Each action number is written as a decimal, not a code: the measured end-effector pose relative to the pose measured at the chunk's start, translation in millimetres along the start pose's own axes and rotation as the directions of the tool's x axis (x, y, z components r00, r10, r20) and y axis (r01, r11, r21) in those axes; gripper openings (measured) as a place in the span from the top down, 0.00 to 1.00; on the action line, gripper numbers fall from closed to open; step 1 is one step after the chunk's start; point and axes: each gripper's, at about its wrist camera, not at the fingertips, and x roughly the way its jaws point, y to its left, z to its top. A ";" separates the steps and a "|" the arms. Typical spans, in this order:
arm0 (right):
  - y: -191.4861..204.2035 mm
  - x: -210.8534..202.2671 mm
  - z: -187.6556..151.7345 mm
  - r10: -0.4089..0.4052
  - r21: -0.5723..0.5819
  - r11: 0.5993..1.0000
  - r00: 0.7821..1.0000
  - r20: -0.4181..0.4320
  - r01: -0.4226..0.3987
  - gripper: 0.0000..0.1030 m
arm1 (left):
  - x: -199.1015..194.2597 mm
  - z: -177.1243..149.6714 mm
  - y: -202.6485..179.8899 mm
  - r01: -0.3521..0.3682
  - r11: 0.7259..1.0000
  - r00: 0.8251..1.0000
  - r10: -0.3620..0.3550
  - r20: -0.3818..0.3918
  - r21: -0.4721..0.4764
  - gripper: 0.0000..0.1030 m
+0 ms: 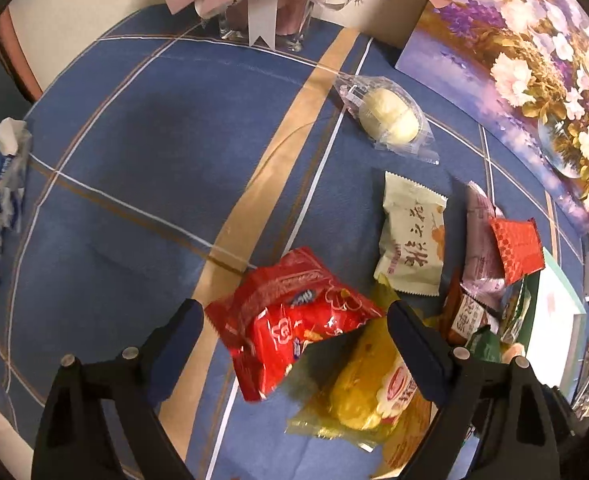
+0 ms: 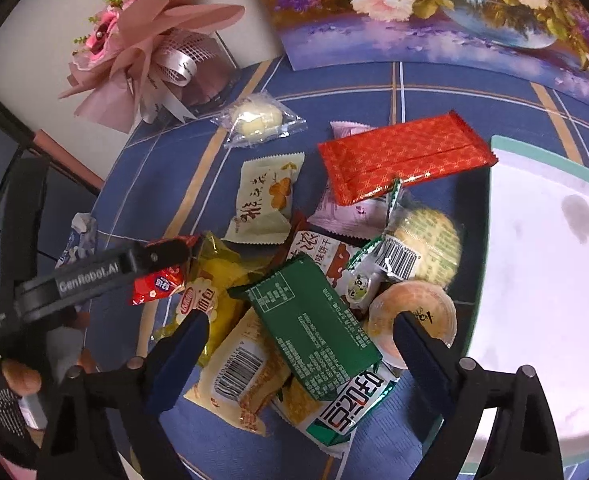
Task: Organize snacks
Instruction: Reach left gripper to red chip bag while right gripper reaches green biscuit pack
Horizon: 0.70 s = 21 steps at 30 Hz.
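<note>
- Between my left hand-held gripper (image 1: 294, 344) fingers lies the red snack packet (image 1: 290, 320); the jaws stand apart, nothing clamped, so I judge it is lined up for picking.
- Just beyond, my right hand-held gripper (image 2: 300, 344) hangs with jaws apart over the green packet (image 2: 314, 316), which tops the pile.
- Farther on the counter (image 1: 134, 152), the clear-wrapped pastry (image 1: 388, 118) lies alone, well apart from the pile.

The tablecloth (image 1: 134, 152) is blue with white and tan lines. One snack bag (image 1: 290, 320) is red with white marks. Another bag (image 2: 214, 280) is yellow. The flat pack (image 2: 402, 156) is orange-red with tiny dots. The box (image 2: 314, 320) is green. The picture (image 2: 434, 8) has purple and pink flowers.
</note>
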 end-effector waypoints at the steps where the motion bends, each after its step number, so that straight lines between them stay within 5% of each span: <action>1: -0.2 0.4 0.0 0.001 -0.002 1.000 1.000 0.004 -0.001 0.10 | 2.6 1.3 -0.3 0.008 1.000 1.000 -0.008 -0.007 -0.003 0.09; 11: -4.3 4.1 -6.3 0.010 -0.011 1.000 1.000 -0.021 -0.010 0.49 | 7.4 2.0 -0.6 0.038 0.999 0.999 -0.038 -0.008 -0.038 0.19; 21: -15.4 -5.8 -9.9 0.076 0.054 0.996 0.997 -0.007 -0.076 0.59 | -4.3 -7.7 -2.5 0.050 0.996 0.999 -0.049 0.015 -0.069 0.29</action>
